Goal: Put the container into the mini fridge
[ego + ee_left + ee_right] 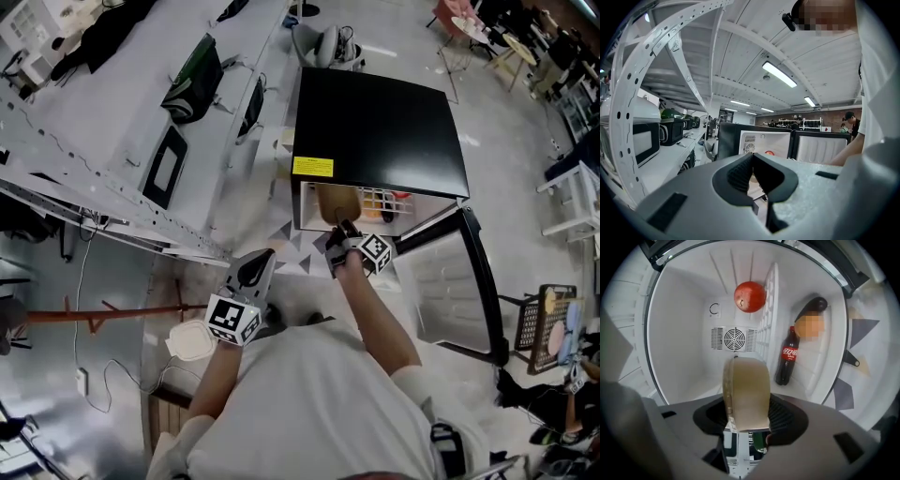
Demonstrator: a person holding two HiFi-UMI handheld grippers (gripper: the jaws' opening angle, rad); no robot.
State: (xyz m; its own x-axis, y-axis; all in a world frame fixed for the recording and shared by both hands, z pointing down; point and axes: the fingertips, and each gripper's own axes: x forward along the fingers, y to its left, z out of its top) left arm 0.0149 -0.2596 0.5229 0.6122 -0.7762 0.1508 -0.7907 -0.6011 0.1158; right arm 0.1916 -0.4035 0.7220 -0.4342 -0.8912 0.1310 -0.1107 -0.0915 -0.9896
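My right gripper (343, 232) is shut on a tan, round-topped container (337, 201), held at the mouth of the black mini fridge (375, 127). The fridge door (450, 281) hangs open to the right. In the right gripper view the container (746, 390) stands on edge between the pads of my right gripper (747, 414), with the white fridge interior (679, 333) straight ahead. My left gripper (253, 267) hangs low at the left, close to the person's body and away from the fridge. The jaws of my left gripper (753, 161) are together with nothing between them.
Inside the fridge are a red round fruit (750, 296), a cola bottle (786, 357), a dark item (813, 305) and a wire shelf (766, 319). A white workbench (112, 122) with appliances runs along the left. A white lid-like disc (194, 340) lies on the floor, and a basket (544, 323) stands at the right.
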